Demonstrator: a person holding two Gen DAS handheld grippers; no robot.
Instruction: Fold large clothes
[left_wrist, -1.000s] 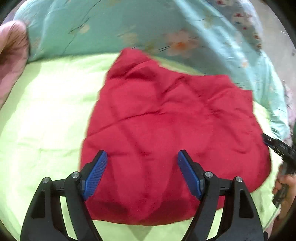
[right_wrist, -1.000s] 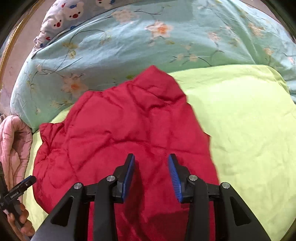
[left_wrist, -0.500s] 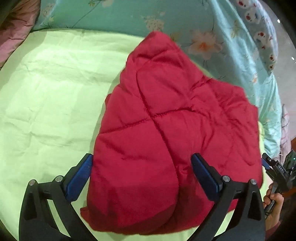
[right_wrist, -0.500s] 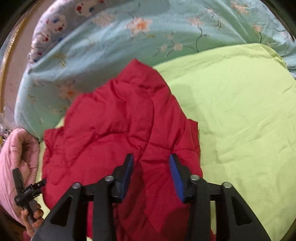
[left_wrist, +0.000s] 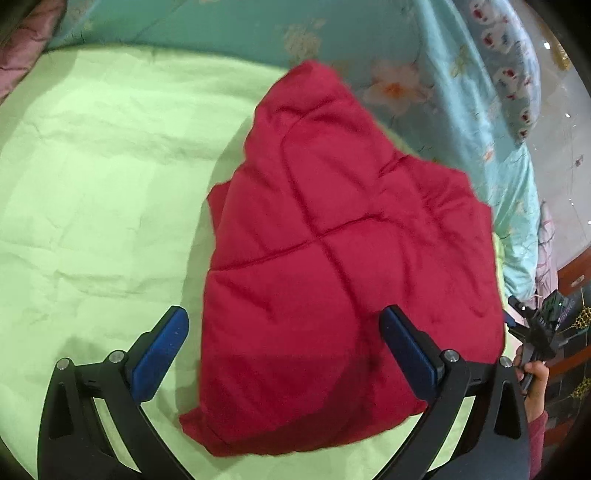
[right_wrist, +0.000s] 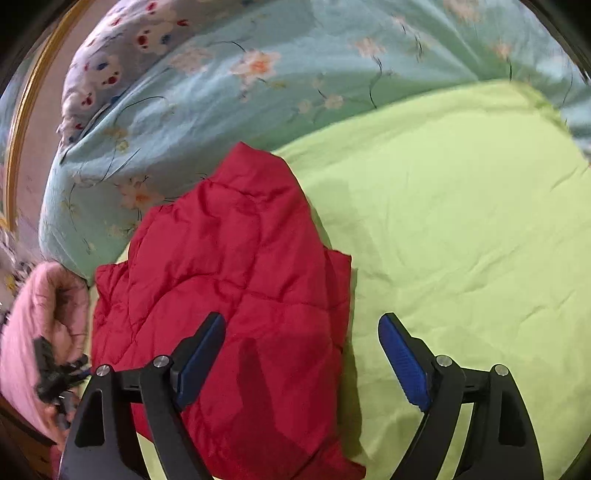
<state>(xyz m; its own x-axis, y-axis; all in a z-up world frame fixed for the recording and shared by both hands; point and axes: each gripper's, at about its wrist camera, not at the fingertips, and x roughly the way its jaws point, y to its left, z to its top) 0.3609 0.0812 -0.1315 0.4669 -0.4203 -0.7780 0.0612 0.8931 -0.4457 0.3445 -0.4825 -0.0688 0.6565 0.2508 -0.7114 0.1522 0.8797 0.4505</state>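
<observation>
Over the jacket (left_wrist: 332, 266), lying folded on the green sheet (left_wrist: 92, 177) beside the quilt (right_wrist: 221, 85), both tools are letting go: left tool (left_wrist: 280, 354) standing spread wide, right tool (right_wrist: 303, 354) opening after pinching, so this fold is looking finished

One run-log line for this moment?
red quilted jacket: folded on green sheet | left gripper: open | right gripper: opening, holding nothing
</observation>
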